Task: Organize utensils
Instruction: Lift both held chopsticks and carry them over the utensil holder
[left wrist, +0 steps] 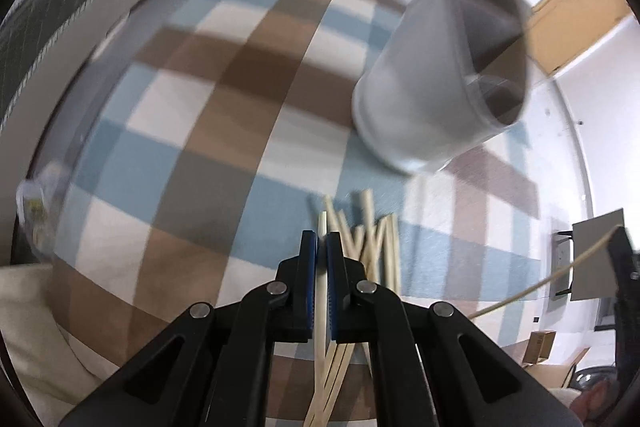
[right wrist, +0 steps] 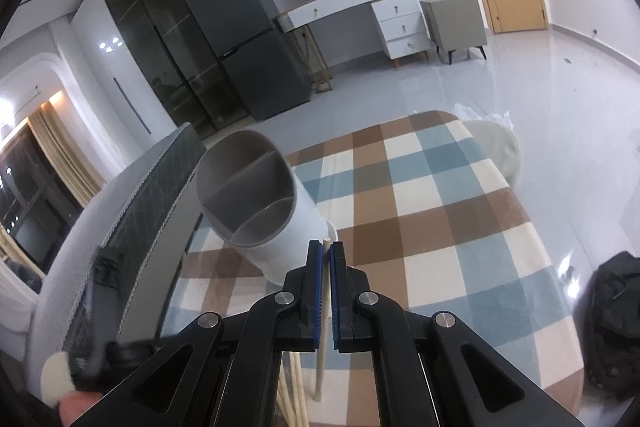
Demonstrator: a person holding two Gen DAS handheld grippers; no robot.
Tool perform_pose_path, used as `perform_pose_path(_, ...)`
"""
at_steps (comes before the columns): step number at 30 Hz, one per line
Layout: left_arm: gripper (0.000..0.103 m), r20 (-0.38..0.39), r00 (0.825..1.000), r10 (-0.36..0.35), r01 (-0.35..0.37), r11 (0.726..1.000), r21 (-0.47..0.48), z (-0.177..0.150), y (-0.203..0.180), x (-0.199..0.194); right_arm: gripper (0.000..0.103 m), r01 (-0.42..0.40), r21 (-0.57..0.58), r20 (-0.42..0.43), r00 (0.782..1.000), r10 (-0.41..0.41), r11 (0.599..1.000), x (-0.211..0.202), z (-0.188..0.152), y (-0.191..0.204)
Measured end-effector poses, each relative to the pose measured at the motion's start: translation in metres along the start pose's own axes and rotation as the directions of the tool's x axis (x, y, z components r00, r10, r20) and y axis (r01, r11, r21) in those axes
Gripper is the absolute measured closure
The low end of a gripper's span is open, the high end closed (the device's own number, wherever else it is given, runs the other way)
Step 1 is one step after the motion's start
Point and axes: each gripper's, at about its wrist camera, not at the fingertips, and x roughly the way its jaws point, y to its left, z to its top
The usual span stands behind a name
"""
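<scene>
We have each hand-held gripper, left (left wrist: 322,247) and right (right wrist: 325,255), clamped mid-length on a chopstick (left wrist: 321,307): light, stiff, slippery.

Left view motion-blurred; right sharp; even indoor light; fisheye-warped edges.

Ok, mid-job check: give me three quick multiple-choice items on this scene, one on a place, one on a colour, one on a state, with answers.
1. Where are the loose chopsticks?
A. on the checked cloth
B. inside the holder
C. on the floor

2. What colour is the utensil holder?
A. red
B. grey-white
C. green

3. What is the left gripper doing?
A. standing open
B. shut on one chopstick
C. gripping the holder

Answers: 1 A, they lie on the cloth before the holder. 2 B, pale outside, grey inside. 3 B, a stick runs between its closed fingers.
</scene>
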Motion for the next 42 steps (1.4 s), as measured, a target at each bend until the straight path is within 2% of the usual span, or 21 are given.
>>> perform_pose_path(2,0.102,0.064,0.997,-0.046,0.044,0.998,0.044,0.0,-0.005,-0.018,0.1,0.005,-0.019,0.016,1.0,-0.005,1.0,-0.007,-0.002,0.005)
perform_pose_path(6,0.102,0.177,0.978,-0.114,0.084,0.982,0.167,-0.006,-0.014,-0.05,0.1,0.014,-0.067,0.018,1.0,-0.013,0.998,-0.018,-0.01,0.018)
perform_pose_path(10,0.102,0.225,0.961,-0.16,0.102,0.963,0.249,-0.014,-0.025,-0.07,0.1,0.036,-0.101,0.039,0.999,-0.032,0.994,-0.026,-0.017,0.031)
perform_pose_path(19,0.102,0.29,0.934,-0.209,0.097,0.928,0.359,-0.02,-0.029,-0.096,0.101,0.033,-0.158,0.08,0.997,-0.021,0.987,-0.039,-0.023,0.053)
perform_pose_path(29,0.102,0.309,0.915,-0.258,0.12,0.908,0.403,-0.008,-0.033,-0.112,0.101,0.014,-0.153,0.089,0.996,0.0,0.988,-0.04,-0.018,0.06)
perform_pose_path(35,0.102,0.326,0.901,-0.288,0.147,0.907,0.395,0.022,-0.041,-0.133,0.101,0.008,-0.157,0.139,0.99,0.014,0.988,-0.052,0.014,0.065)
perform_pose_path(42,0.102,0.394,0.857,-0.333,0.169,0.903,0.396,0.08,-0.06,-0.164,0.101,-0.026,-0.147,0.214,0.975,0.057,0.989,-0.06,0.078,0.074)
